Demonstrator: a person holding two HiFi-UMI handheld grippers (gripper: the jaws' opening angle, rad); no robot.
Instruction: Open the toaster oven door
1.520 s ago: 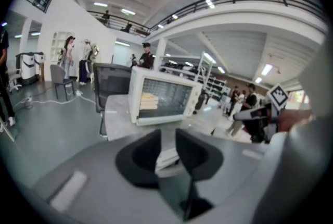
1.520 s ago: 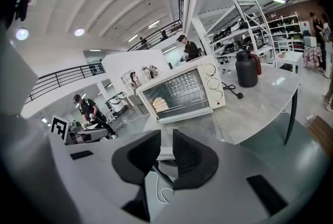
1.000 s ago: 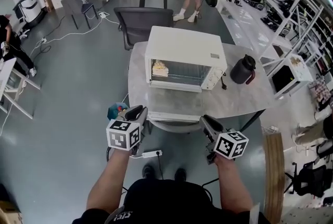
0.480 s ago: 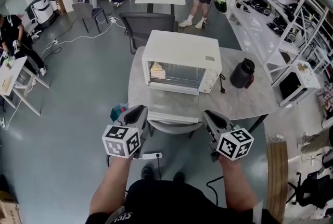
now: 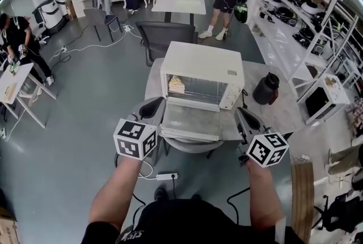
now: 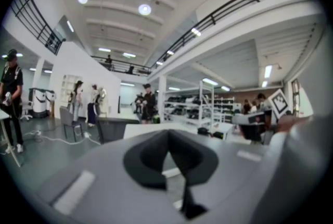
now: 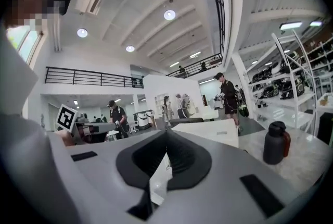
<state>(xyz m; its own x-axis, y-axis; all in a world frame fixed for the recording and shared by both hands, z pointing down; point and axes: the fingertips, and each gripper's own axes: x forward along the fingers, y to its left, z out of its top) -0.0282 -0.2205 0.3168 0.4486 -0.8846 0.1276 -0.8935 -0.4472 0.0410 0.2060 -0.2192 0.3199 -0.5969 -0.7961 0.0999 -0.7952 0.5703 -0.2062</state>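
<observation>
The white toaster oven (image 5: 203, 67) stands on the round grey table (image 5: 283, 111). Its glass door (image 5: 190, 120) hangs open, folded down flat toward me, and a piece of food (image 5: 176, 84) sits on the rack inside. My left gripper (image 5: 152, 106) hovers at the door's left edge and my right gripper (image 5: 245, 118) at its right edge. Both have just been closing and are now shut with nothing between the jaws. The left gripper (image 6: 169, 140) and right gripper (image 7: 166, 140) point level over the oven top (image 7: 213, 132).
A black jug (image 5: 265, 88) stands on the table right of the oven, also in the right gripper view (image 7: 274, 142). A dark chair (image 5: 167, 36) is behind the table, shelving (image 5: 295, 16) to the right. A power strip (image 5: 164, 176) lies on the floor. People stand far back.
Both grippers have risen from below the table edge to beside the open door, and their jaws have closed. The oven door lies open throughout.
</observation>
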